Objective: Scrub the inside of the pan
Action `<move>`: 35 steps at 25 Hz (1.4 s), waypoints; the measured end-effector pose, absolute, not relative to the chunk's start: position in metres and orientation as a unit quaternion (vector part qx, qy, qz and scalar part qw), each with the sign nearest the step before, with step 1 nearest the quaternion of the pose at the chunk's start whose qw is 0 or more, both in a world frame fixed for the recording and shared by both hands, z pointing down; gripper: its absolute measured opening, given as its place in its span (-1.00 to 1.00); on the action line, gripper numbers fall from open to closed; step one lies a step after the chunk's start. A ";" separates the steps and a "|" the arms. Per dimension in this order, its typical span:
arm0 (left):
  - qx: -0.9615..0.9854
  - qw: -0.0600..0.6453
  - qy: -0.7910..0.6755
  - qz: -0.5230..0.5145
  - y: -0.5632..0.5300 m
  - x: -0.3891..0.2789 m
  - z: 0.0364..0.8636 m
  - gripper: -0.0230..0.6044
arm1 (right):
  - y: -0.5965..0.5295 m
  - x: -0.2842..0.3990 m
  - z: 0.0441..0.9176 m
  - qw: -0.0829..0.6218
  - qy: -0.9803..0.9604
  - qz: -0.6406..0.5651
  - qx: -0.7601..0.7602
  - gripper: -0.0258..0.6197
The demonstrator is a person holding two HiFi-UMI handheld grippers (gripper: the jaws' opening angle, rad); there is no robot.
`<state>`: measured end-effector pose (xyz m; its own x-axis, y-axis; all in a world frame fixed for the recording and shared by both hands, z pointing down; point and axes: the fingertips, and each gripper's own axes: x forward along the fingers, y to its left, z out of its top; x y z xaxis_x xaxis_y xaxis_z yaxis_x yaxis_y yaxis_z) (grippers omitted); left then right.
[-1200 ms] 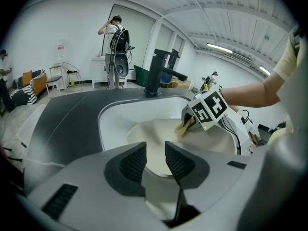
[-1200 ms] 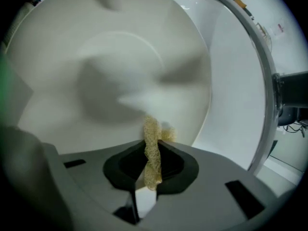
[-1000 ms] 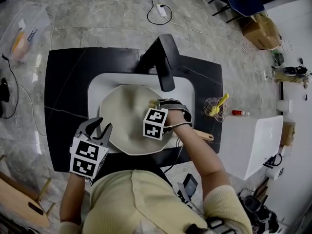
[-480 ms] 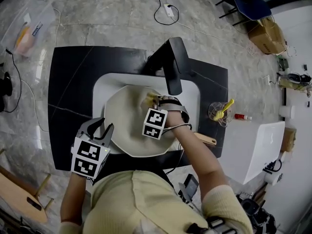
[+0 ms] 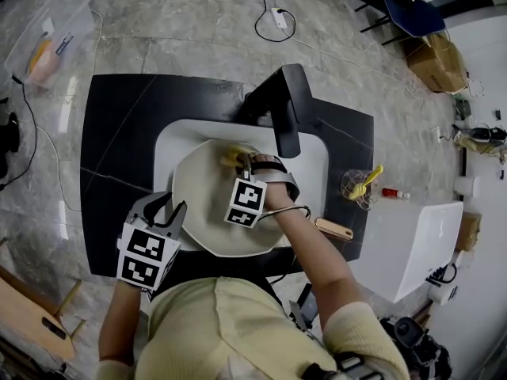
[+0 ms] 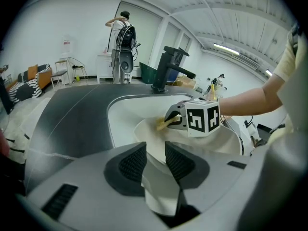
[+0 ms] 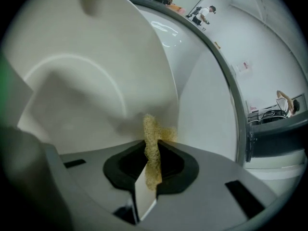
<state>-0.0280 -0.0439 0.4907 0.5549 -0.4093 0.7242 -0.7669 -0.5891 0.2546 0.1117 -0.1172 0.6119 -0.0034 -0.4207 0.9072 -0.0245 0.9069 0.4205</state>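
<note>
A cream pan (image 5: 202, 204) lies in the white sink (image 5: 168, 142) under the black faucet (image 5: 285, 109). My left gripper (image 5: 169, 211) is at the pan's near left edge, shut on the rim; in the left gripper view the pan's rim (image 6: 159, 186) runs between the pads of my left gripper (image 6: 155, 160). My right gripper (image 5: 242, 161) is inside the pan at its far side, shut on a yellow scrubber (image 5: 230, 158). In the right gripper view the scrubber (image 7: 153, 143) is pinched flat and presses against the pan's wall (image 7: 82, 66). The right gripper (image 6: 175, 121) also shows in the left gripper view.
The sink sits in a black countertop (image 5: 111, 133). At the right stand a wooden-handled tool (image 5: 333, 228), a wire cup with a yellow item (image 5: 356, 184) and a white box (image 5: 420, 244). Cables run over the floor. A person (image 6: 122, 37) stands far behind.
My right gripper has slid the scrubber a little to the left and farther across the pan's inside. The left gripper has kept its hold on the rim.
</note>
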 end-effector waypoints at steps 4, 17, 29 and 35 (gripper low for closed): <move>0.834 0.286 -0.352 0.313 -0.044 -0.027 0.491 -0.57 | -0.117 0.097 0.608 0.660 -0.717 -0.144 0.172 -0.73; 0.836 0.285 -0.353 0.308 -0.046 -0.024 0.491 -0.57 | -0.108 0.110 0.586 0.645 -0.730 -0.086 0.208 -0.73; 0.833 0.290 -0.359 0.304 -0.047 -0.025 0.489 -0.57 | -0.075 0.136 0.611 0.718 -0.675 0.023 0.168 -0.73; 0.832 0.289 -0.365 0.302 -0.047 -0.026 0.490 -0.57 | -0.071 0.144 0.626 0.739 -0.650 0.048 0.170 -0.73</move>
<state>-0.0263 -0.0468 0.4904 0.5509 -0.4323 0.7139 -0.7821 -0.5659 0.2609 0.1442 -0.0709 0.6256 0.1496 -0.1504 0.9772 -0.2910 0.9379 0.1889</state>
